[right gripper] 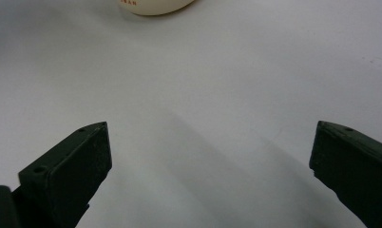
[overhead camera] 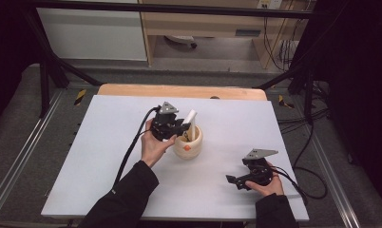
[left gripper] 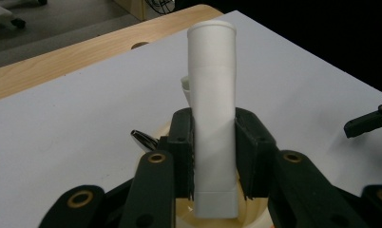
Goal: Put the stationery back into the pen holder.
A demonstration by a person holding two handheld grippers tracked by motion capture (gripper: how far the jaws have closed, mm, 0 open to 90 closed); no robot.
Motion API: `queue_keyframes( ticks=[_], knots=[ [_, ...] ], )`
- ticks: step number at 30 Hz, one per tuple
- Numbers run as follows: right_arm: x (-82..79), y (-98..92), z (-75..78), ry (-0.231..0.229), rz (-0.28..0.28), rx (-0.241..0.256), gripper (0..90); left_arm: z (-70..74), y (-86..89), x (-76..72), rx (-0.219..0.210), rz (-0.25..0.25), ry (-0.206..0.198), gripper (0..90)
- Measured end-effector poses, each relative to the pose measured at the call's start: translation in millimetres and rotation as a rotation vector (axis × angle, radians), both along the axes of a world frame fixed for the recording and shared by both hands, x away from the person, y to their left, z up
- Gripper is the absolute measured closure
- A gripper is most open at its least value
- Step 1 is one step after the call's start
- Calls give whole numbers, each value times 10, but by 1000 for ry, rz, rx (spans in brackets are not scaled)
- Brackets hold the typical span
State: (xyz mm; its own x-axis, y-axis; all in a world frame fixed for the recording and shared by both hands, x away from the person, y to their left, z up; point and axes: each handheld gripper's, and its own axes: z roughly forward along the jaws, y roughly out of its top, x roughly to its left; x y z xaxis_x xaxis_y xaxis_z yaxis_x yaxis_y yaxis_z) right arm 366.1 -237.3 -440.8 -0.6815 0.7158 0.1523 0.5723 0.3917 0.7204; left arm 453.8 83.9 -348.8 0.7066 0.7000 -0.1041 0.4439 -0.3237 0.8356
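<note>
High view: the left gripper is held at the cup, mid-table; a white tube leans up to the far right.

Left gripper view: the tube is pinched between the jaws, long axis upright, its base over the cup.

Right gripper view: the right gripper is seen spread wide, empty, near-right of the cup.

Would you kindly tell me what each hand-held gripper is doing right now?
Left hand-held gripper: closed on the white tube.
Right hand-held gripper: open, holding nothing.
</note>
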Motion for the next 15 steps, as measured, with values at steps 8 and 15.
queue_keyframes(
  ticks=[8,15],
  knots=[
    [0,-2,1,1,1,-3,8,-126,-73,34,12,-11,8,698],
    [-1,-4,0,2,0,-1,8,-209,-90,24,16,-13,7,698]
  ],
)
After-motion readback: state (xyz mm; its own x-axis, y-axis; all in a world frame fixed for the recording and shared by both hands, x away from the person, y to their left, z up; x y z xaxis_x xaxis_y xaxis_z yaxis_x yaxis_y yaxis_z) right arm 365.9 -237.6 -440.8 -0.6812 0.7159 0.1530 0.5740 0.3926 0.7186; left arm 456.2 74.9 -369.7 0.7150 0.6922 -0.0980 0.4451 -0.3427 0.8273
